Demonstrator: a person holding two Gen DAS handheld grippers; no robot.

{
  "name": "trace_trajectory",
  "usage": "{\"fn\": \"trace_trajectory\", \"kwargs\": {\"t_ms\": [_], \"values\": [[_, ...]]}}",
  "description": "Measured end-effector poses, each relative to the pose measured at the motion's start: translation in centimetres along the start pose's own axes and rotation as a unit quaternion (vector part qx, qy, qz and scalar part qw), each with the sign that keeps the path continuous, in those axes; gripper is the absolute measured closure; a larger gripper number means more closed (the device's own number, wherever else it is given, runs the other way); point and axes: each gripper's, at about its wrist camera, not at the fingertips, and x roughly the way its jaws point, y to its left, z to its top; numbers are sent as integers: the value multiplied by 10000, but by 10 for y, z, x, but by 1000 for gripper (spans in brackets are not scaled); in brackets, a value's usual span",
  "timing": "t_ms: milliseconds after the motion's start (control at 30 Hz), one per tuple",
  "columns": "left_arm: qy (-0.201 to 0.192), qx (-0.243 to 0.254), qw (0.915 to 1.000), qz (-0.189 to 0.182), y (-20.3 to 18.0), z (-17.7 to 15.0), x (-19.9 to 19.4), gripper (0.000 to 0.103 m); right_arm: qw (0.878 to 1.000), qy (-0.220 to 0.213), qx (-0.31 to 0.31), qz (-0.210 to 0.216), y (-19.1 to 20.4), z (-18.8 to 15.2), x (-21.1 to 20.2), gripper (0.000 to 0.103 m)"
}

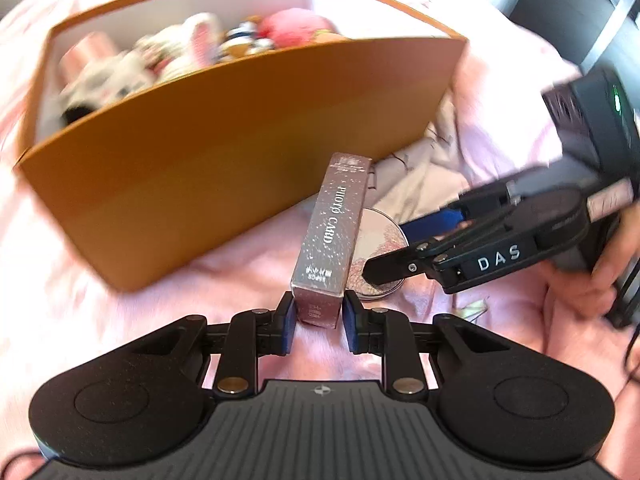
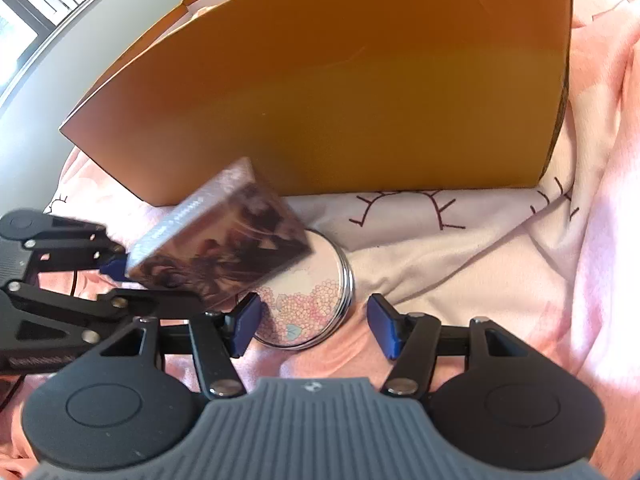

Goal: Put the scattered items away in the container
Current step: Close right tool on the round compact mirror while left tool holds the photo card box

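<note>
Pink bed blanket (image 2: 500, 264) | L tongs (image 1: 319, 312) pinch card box (image 1: 332, 232), long side pointing ahead to orange box (image 1: 240, 152) | R tongs (image 2: 314, 320) wide open, empty, round tin (image 2: 312, 304) right between tips.

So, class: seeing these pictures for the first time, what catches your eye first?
The big orange box fills the background, soft toys piled inside. In front, the left gripper clamps a photo card box, while the open right gripper reaches for a round floral tin on the pink bedding.
</note>
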Motion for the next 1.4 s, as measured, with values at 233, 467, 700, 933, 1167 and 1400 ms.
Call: {"fn": "trace_trajectory", "kwargs": {"t_ms": [233, 467, 700, 933, 1167, 1400], "values": [[-77, -1239, 9922, -121, 22, -15, -15, 76, 9997, 65, 203, 145, -5, -2, 5, 38], [-263, -1779, 9835, -217, 32, -28, -12, 74, 9999, -31, 40, 108, 5, -7, 2, 43], [-544, -1616, 9852, -152, 26, -26, -15, 74, 9988, -287, 224, 339, 8, -11, -14, 61], [-613, -1644, 9844, -161, 26, -24, -12, 73, 9917, -175, 728, 1040, -13, -9, -16, 74], [-625, -1727, 9827, -229, 26, -24, -6, 76, 9884, -112, 1061, 1077, -25, -10, -10, 78], [-783, -1685, 9824, -188, 20, -25, -16, 77, 9882, -295, 1058, 1070, -21, 11, -7, 85]]}}
